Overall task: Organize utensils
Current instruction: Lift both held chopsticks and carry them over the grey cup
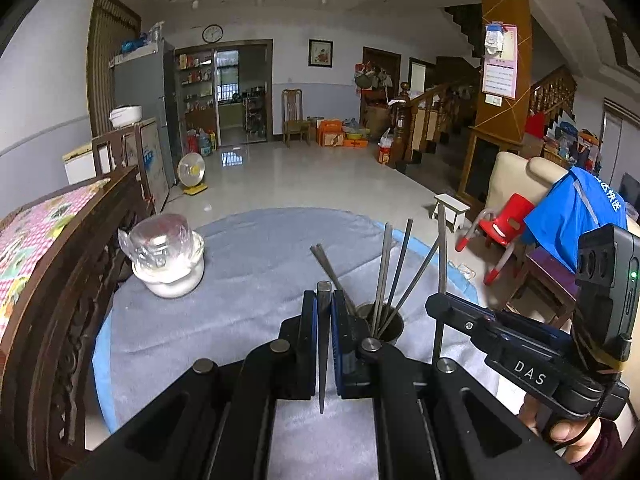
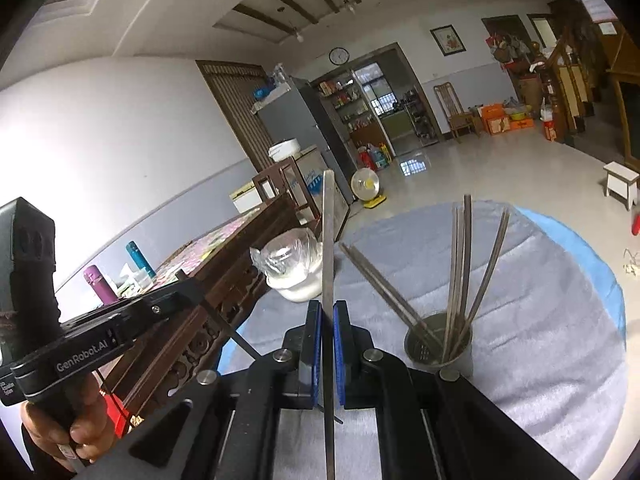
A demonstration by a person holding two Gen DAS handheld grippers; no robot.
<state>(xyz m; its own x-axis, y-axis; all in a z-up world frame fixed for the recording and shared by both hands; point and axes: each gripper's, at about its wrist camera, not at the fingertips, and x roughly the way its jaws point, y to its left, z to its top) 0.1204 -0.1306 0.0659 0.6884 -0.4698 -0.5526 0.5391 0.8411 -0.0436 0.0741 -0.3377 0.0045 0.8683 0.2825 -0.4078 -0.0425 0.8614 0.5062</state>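
Observation:
A metal cup (image 2: 438,350) stands on the round table with the grey cloth (image 2: 540,300) and holds several dark chopsticks (image 2: 460,264) that lean outward. The cup also shows in the left wrist view (image 1: 394,326), partly behind my left fingers. My left gripper (image 1: 324,312) is shut on one chopstick (image 1: 323,364), its thin tip pointing back toward the camera. My right gripper (image 2: 328,328) is shut on another chopstick (image 2: 328,240), held upright just left of the cup. In the left wrist view the right gripper (image 1: 442,302) holds its chopstick (image 1: 441,248) upright, right of the cup.
A white jar with a clear plastic-wrapped top (image 1: 168,260) stands at the table's far left. A carved dark wooden bench back (image 1: 72,280) runs along the left edge. A red plastic chair (image 1: 504,228) and a blue garment (image 1: 576,208) are to the right, off the table.

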